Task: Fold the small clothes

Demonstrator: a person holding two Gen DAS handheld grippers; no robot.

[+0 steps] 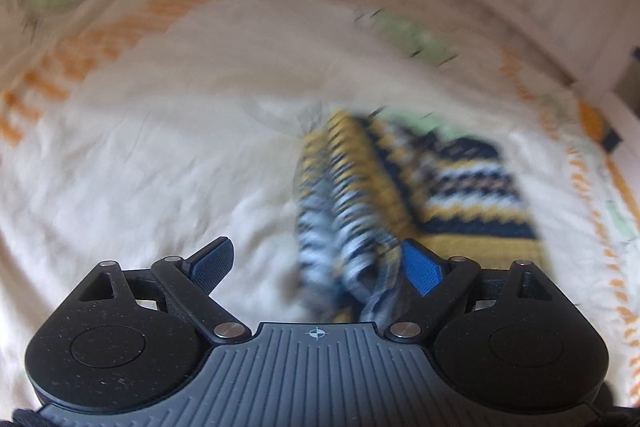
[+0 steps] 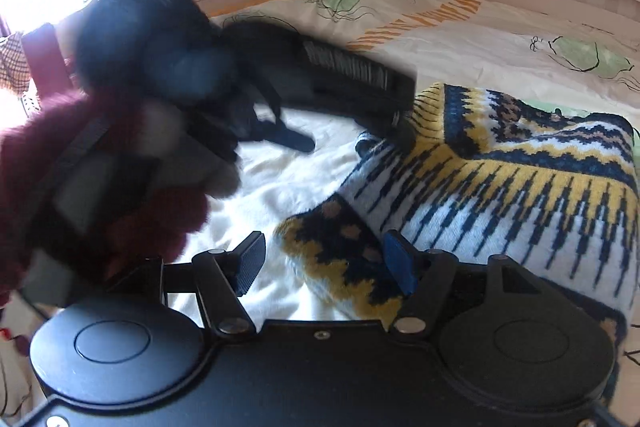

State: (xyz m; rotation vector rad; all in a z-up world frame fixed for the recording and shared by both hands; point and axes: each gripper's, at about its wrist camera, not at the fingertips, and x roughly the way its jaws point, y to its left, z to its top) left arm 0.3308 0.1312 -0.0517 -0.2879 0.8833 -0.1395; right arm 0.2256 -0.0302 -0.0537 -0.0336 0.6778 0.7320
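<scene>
- The left claw (image 1: 318, 267) was seen with its jaws spread wide; blurred knit fabric of the sweater (image 1: 460, 183) hung between them, against the right blue pad (image 1: 422, 269), with no squeeze on it.
- The left pad (image 1: 212, 265) was kept clear of the cloth, over the bedsheet (image 1: 140, 167).
- The right claw (image 2: 324, 265) was likewise held wide apart, released; a patterned cuff or corner of the sweater (image 2: 500, 187) lay between its pads, touching the right one (image 2: 400, 265).
- The sweater, navy, yellow and white, was spread on the bed, partly folded over itself.
- In the right wrist view the left claw (image 2: 344, 115) was seen above the sweater's edge, held by a hand in a maroon sleeve (image 2: 48, 155).
- No readable writing was made out; only a small crosshair mark (image 1: 318, 333) was shown on the left claw body.
</scene>
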